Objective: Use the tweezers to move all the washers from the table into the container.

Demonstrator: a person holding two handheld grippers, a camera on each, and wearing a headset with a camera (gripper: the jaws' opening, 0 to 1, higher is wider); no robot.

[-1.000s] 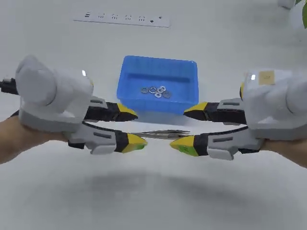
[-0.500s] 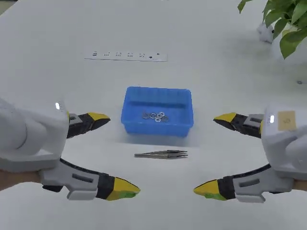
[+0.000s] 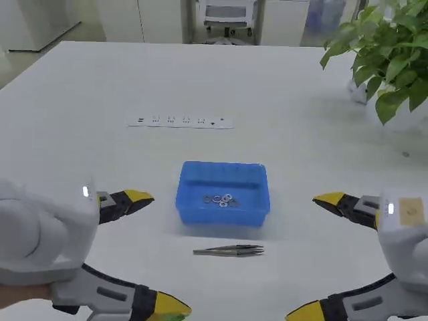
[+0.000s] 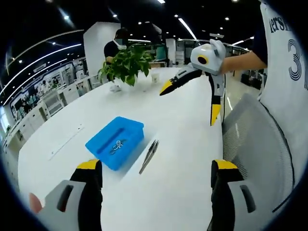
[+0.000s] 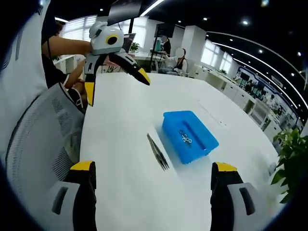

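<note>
Head view: your left gripper [image 3: 160, 253] and right gripper [image 3: 309, 255] gape wide, empty. Slim metal tweezers [image 3: 229, 250] lie flat between them, with shiny ring washers [image 3: 219, 199] just beyond, inside the rectangular blue plastic container [image 3: 223, 166].

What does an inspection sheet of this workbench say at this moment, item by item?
Surface: white table, plain.
Job's things: blue container near the middle; washers in a cluster on its floor; tweezers flat on the table on the person's side of the container, apart from it, untouched.
Clutter: white power strip beyond the container.
Grippers: left gripper and right gripper both open, holding nothing, one on each side of the container.
Cables: nothing seen.
Surroundings: potted plant at the far right corner; mesh chair beside the table; open office behind.
</note>
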